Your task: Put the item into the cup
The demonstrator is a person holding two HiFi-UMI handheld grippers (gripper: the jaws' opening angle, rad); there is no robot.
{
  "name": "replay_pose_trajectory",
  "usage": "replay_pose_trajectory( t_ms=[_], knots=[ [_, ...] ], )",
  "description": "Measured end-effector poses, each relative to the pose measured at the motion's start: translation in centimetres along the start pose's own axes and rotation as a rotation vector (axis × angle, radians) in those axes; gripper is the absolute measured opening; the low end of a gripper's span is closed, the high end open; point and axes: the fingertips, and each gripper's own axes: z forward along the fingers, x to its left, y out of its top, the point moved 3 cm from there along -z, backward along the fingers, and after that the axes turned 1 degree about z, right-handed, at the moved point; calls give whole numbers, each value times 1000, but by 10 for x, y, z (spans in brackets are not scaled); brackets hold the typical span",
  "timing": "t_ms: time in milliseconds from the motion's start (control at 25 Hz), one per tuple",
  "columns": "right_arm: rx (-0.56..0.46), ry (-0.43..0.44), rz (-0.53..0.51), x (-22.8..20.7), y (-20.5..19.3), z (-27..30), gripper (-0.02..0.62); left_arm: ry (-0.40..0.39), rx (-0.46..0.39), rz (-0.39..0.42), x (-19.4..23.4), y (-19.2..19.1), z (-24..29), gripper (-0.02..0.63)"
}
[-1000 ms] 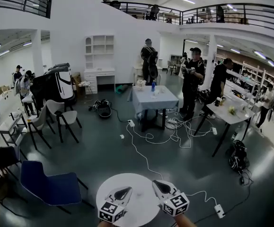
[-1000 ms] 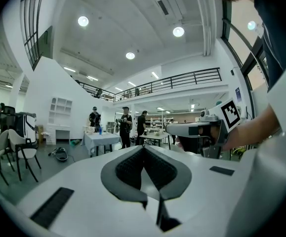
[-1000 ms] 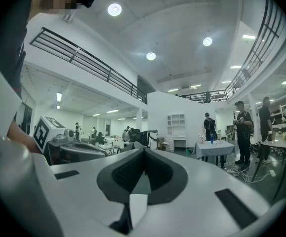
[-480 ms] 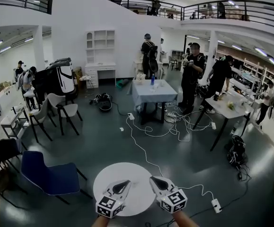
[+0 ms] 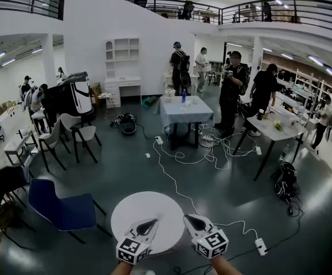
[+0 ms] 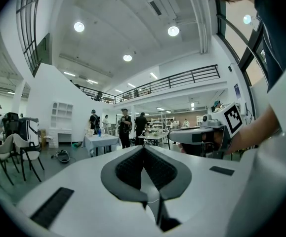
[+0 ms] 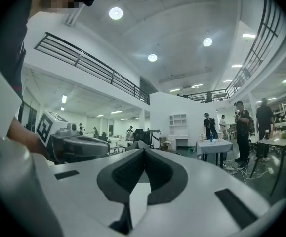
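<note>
Shut pad to pad on the left gripper (image 6: 143, 151), with nothing pinched between. Same on the right gripper (image 7: 143, 153): closed on itself, empty. Held side by side and low, tips pointing forward, at the near edge of the round white table (image 5: 148, 202); left tip over the near-left rim, right tip just off the near-right rim. No contact with the tabletop to be made out. Past the far edge, only floor with white cables (image 5: 180, 168), a blue chair (image 5: 62, 209) off to the left, and a cloth-covered table (image 5: 184, 112) well apart, with people standing around it.

No sight of the item or the cup in any view, and seemingly nothing on the round top, so no telling where either sits. Hence no reading of weight, stiffness or surface. Safest to assume something small and light, possibly slippery or crushable. Open wide first, take it across the middle at its narrowest firm span, and squeeze gently. Bring it over the cup mouth before letting go.
</note>
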Motion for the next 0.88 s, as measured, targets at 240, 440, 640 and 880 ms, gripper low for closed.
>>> replay_pose_trajectory(
  t_ms=[240,440,640,880],
  knots=[
    [4,5,4,2,-14,-48,17,7,9,-5,-47,-9,-9,17],
    [-5,15,11,6,-16,-82,17,15,10,-4,-82,-9,-19,17],
    [-6,29,18,12,-21,-107,17,31,23,-14,-108,-13,-33,17],
    [-5,37,31,20,-23,-125,17,48,38,-22,-125,-14,-46,17]
  ],
)
